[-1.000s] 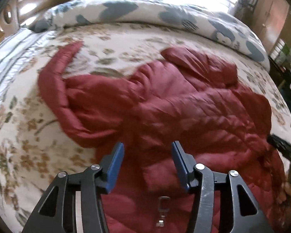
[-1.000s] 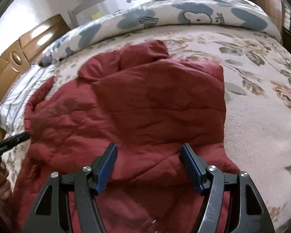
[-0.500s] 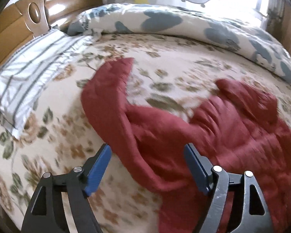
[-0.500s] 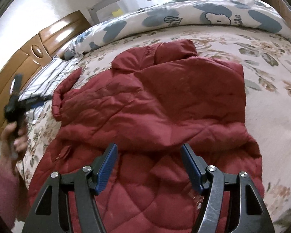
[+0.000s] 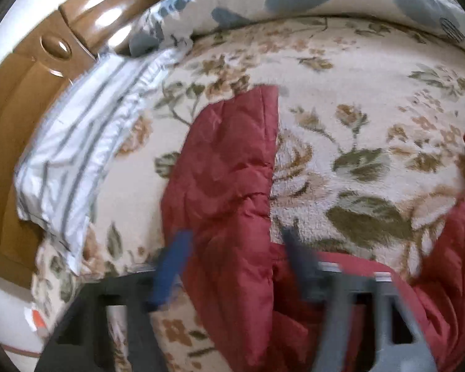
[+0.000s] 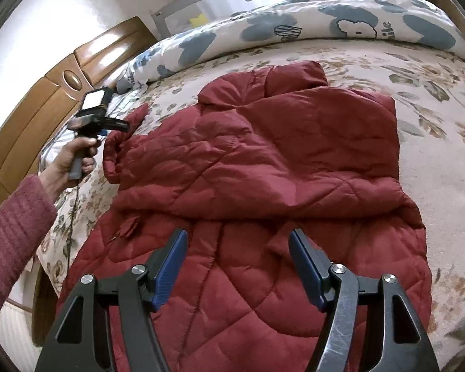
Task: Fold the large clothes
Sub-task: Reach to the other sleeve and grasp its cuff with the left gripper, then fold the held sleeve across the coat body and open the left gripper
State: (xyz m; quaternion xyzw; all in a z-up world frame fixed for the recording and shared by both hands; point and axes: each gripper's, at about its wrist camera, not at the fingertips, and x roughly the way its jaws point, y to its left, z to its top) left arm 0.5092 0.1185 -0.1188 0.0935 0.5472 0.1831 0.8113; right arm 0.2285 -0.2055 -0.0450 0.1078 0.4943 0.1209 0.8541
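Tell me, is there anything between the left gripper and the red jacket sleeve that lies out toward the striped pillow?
Nothing visible stands in the way. The left gripper is open, and the sleeve of the red jacket already lies between its blurred fingers, flat on the floral blanket. The striped pillow lies off to the side.

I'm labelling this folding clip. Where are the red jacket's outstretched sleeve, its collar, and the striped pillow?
Sleeve (image 5: 229, 167): left wrist view, middle of the quilted sleeve.
Collar (image 6: 294, 77): right wrist view, top of the raised collar.
Striped pillow (image 5: 86, 142): left wrist view, centre of its striped face.
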